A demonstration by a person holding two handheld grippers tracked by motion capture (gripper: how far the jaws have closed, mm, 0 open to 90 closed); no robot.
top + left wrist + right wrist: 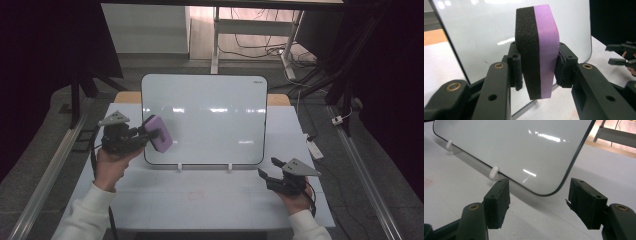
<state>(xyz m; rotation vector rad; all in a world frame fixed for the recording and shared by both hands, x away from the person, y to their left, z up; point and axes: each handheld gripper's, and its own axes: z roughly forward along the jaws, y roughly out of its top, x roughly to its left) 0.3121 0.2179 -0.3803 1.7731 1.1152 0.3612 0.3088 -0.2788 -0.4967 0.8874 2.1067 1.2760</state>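
Purple-and-black foam eraser (539,53) clamped between the jaws of the left gripper (148,134), black sponge side on one pad, purple side on the other. In the high view the eraser (159,133) sits at the left edge of the whiteboard (210,117), low on that edge, purple face showing; touching the board or just off it, can't tell. Whiteboard stands tilted back on two small white feet (180,167) in the middle of the white table (200,200), surface blank, ceiling lights reflected. Left hand (111,162) holds its gripper above the table's left side. Right gripper (268,170) near the table's right edge, just off the board's lower right corner (546,193), jaws apart, nothing between them. Right gripper view: that rounded corner sits between the two open jaws, farther off, not touched. White power strip (315,148) lies by the table's right edge.
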